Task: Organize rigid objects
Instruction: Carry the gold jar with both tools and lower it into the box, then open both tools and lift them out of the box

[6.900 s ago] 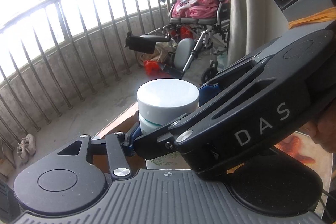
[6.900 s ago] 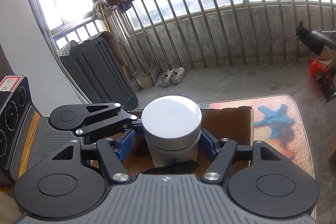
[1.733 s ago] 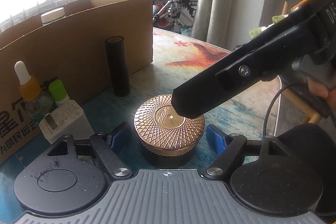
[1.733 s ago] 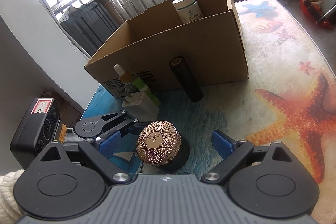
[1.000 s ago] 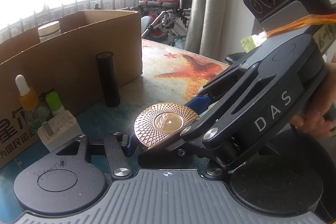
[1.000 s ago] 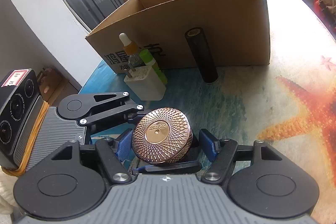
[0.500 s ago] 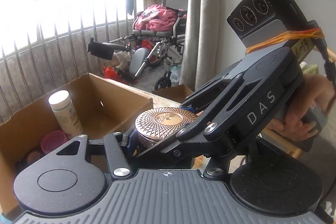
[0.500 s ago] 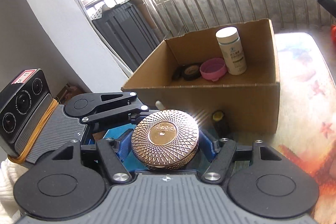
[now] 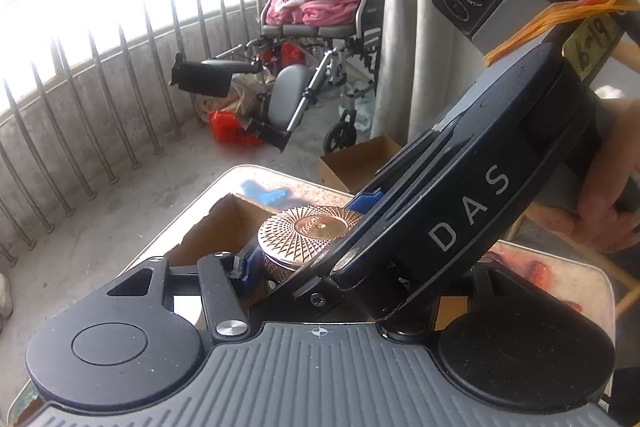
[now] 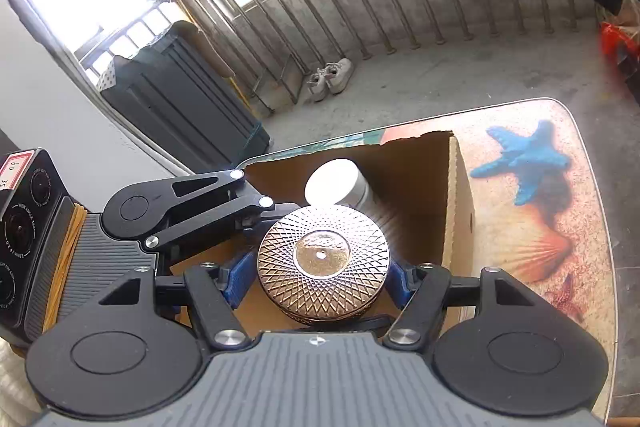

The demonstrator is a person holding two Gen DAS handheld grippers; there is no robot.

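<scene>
A round copper tin (image 10: 324, 259) with a patterned lid hangs over the open cardboard box (image 10: 452, 207). My right gripper (image 10: 320, 283) is shut on it, a blue pad pressing each side. My left gripper (image 10: 200, 203) reaches in from the left and grips the same tin. In the left wrist view the tin (image 9: 312, 235) sits against my left gripper's (image 9: 308, 259) left pad. The right gripper's body (image 9: 460, 227) crosses in front and hides the other finger. A white-capped bottle (image 10: 336, 183) stands inside the box, just beyond the tin.
The box sits on a table (image 10: 520, 207) printed with starfish. On the balcony floor are a wheelchair with pink clothes (image 9: 320, 7), a small carton (image 9: 360, 163), a red bag (image 9: 228, 125), a dark bin (image 10: 180, 99) and shoes (image 10: 330, 77). A railing runs behind.
Both grippers have lifted the tin off the table and carried it up over the box. The dropper bottle, charger and dark tube have dropped out of view.
</scene>
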